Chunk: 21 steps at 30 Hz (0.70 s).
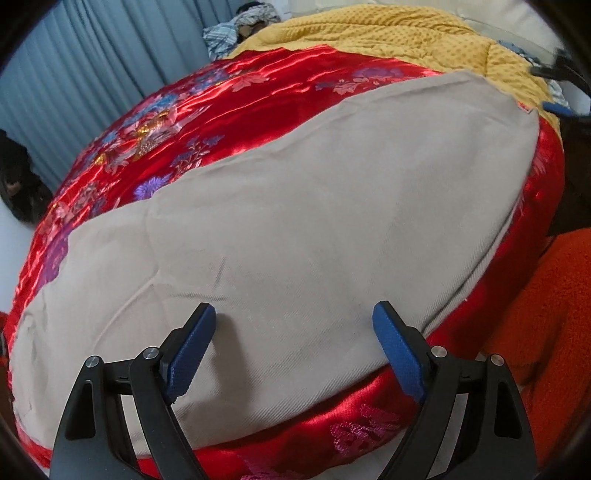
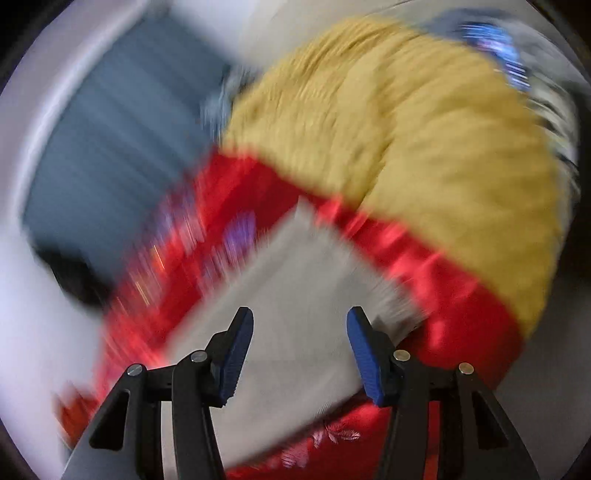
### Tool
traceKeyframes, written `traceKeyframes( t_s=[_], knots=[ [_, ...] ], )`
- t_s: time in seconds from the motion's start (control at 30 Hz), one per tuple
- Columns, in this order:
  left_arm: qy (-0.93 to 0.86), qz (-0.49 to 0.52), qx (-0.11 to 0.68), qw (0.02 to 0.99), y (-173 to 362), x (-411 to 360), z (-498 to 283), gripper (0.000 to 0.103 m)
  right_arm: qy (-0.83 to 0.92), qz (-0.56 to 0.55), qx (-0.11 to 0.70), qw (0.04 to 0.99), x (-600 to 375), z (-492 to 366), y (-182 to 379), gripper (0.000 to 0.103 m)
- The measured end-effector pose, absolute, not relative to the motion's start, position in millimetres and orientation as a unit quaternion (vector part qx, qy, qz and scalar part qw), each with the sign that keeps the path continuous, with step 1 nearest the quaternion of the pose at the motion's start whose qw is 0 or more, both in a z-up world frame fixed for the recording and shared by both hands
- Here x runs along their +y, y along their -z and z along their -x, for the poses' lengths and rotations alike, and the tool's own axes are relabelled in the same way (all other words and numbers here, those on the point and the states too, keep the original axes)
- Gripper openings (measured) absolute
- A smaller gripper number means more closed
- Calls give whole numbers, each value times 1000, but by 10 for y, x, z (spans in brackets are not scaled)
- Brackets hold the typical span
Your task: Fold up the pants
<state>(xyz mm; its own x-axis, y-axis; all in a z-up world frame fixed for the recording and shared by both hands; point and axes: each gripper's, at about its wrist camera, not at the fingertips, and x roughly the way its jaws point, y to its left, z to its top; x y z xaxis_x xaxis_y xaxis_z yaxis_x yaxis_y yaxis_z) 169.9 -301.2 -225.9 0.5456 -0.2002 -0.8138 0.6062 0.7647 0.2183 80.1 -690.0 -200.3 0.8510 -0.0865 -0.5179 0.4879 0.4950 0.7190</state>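
Both pairs of fingers are standing apart with nothing between them. I am holding my left gripper (image 1: 294,314) low over the near part of the pants (image 1: 295,221), the pads hovering just above the beige cloth, and I cannot tell whether they are touching it. The pants are lying flat on the red quilt (image 1: 184,122) that covers the bed, already looking doubled into one broad strip. Their long axis is running from the near left edge of the bed away toward the far right, where the yellow blanket (image 1: 369,33) begins.

My right gripper (image 2: 300,317) is also pointing over the beige cloth, but that view is smeared with motion, so I am only judging that a corner of the pants (image 2: 295,280) lies just ahead of it, toward the yellow blanket.

I am reading the far end, seen from the left wrist, as well away from my left fingers, while the near long edge sits just under them. So I judge the next fold turns on carrying one end along that axis onto the other.
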Motion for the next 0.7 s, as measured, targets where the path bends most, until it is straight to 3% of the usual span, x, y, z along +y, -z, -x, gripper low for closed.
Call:
traceKeyframes(
  t_s=[0.13,0.37,0.5,0.6,0.7],
  knots=[
    [237,-229,414,848,2257,-2970,-1680,88,186,-543,187,797,-7267,-464,2100,54],
    [235,-225,411,851,2321,-2968,-1652,88,103,-549,314,768,-7085,-866,2358,54],
    [241,-230,403,853,2309,-2954,-1619,88,104,-543,328,766,-7052,-1142,2568,53],
    [276,-213,424,836,2068,-2794,-1606,88,107,-522,327,780,-7023,-1233,2573,7],
    [272,-165,425,847,1797,-2442,-1578,88,103,-493,303,809,-6965,-1168,2299,7]
  ],
)
